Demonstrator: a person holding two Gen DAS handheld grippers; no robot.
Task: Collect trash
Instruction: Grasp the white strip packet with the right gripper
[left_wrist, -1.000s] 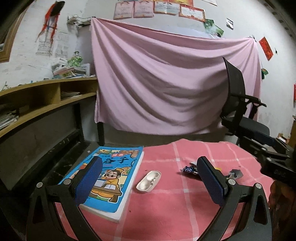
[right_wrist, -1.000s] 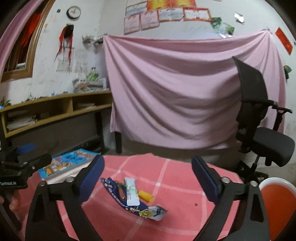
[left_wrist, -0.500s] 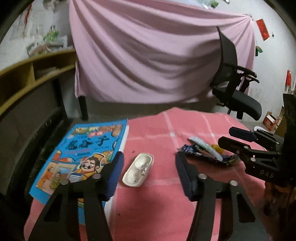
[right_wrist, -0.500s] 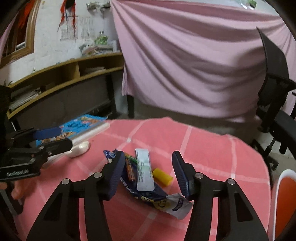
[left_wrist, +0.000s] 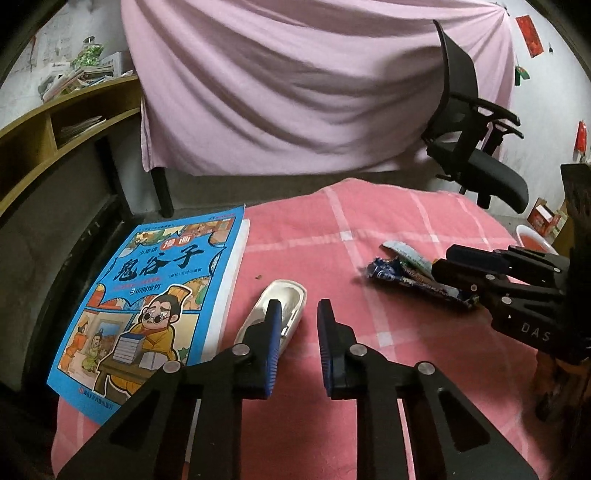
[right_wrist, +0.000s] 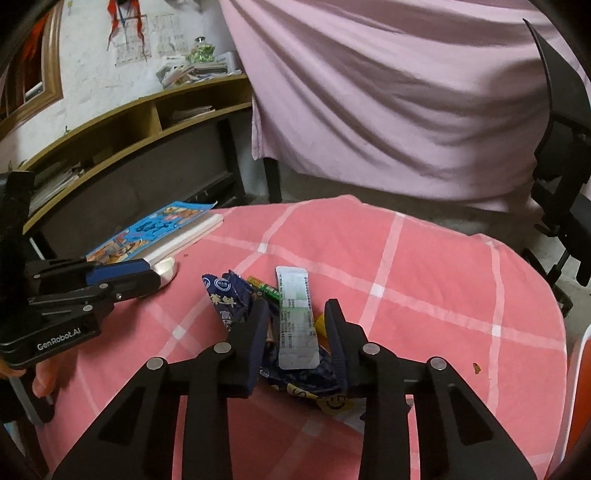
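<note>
left gripper (left_wrist: 295, 314) jaws just closing, narrow gap, nothing between; white case (left_wrist: 284, 299) beside its left finger. right gripper (right_wrist: 297, 314) closing around wrapper pile (right_wrist: 295, 325), grip unclear, mid table (right_wrist: 424, 288). book (left_wrist: 155, 295) at left edge.

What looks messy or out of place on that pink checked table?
A heap of trash lies mid-table: a crumpled blue wrapper, a white sachet on top, a small yellow piece beside it. A few crumbs dot the cloth. The comic book overhangs the table's left edge.
</note>
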